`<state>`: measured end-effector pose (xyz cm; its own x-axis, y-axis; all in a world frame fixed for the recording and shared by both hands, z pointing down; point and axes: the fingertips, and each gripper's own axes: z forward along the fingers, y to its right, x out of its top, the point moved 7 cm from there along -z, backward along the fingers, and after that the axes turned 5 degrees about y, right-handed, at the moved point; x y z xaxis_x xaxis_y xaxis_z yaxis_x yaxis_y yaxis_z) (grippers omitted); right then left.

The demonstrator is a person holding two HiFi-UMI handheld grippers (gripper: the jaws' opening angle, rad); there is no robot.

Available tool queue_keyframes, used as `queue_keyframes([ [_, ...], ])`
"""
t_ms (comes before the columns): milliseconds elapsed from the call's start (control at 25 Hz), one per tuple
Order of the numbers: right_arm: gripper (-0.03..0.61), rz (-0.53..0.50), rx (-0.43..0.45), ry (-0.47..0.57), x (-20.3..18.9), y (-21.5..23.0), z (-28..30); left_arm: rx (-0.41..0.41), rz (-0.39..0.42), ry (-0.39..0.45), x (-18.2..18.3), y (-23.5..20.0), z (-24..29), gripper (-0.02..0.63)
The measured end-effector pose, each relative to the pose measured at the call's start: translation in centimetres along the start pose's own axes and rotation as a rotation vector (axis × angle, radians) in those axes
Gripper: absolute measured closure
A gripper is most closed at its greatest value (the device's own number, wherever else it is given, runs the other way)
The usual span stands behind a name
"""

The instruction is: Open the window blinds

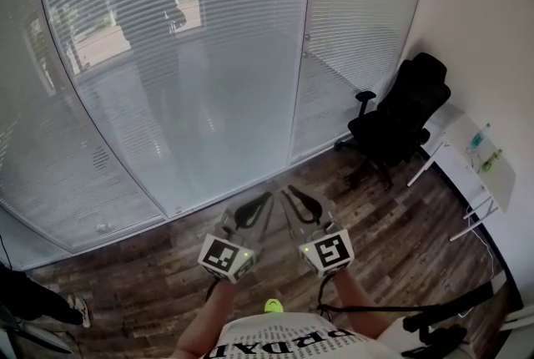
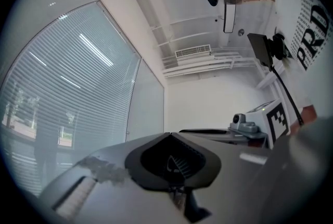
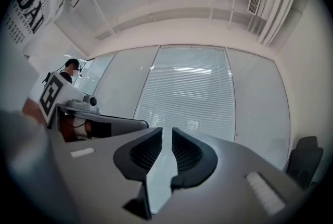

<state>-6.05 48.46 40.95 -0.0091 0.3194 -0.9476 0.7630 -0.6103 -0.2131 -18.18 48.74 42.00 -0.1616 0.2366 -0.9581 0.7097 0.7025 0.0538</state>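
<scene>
Closed white slat blinds hang behind tall glass panels ahead of me, and a second panel of them stands to the right. Both grippers are held side by side in front of the glass, well short of it. My left gripper has its jaws together with nothing in them, as the left gripper view shows. A narrow gap parts the jaws of my right gripper, and they are empty; through the gap in the right gripper view I see the blinds. No cord or wand is visible.
A black office chair stands at the right by a white desk carrying bottles. Dark wood floor lies below. Another person's shoe shows at the lower left, and black stand parts at the lower right.
</scene>
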Motion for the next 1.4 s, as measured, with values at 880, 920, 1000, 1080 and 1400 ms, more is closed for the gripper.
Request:
queue_keyframes([
  [880,0.526,0.049,-0.023,-0.028,-4.5,8.1,8.3,-0.005,-0.030,-0.012,-2.5,-8.0,8.8,0.620],
  [920,0.526,0.050,-0.031,-0.027,-4.6,8.7,9.0,-0.007,-0.030,-0.009,-2.5,-8.7,9.3,0.620],
  [1000,0.526,0.051,-0.047,-0.028,-4.4,9.4,10.7,-0.018,-0.028,-0.006,-2.4,-10.3,10.1,0.620],
  [1080,0.526,0.042,-0.055,-0.024,-4.3,9.8,12.3,-0.031,-0.024,-0.001,-2.3,-11.7,10.7,0.620],
  [1400,0.526,0.020,-0.090,-0.019,-5.3,11.6,16.8,-0.084,-0.008,0.035,-2.5,-16.1,13.7,0.620],
])
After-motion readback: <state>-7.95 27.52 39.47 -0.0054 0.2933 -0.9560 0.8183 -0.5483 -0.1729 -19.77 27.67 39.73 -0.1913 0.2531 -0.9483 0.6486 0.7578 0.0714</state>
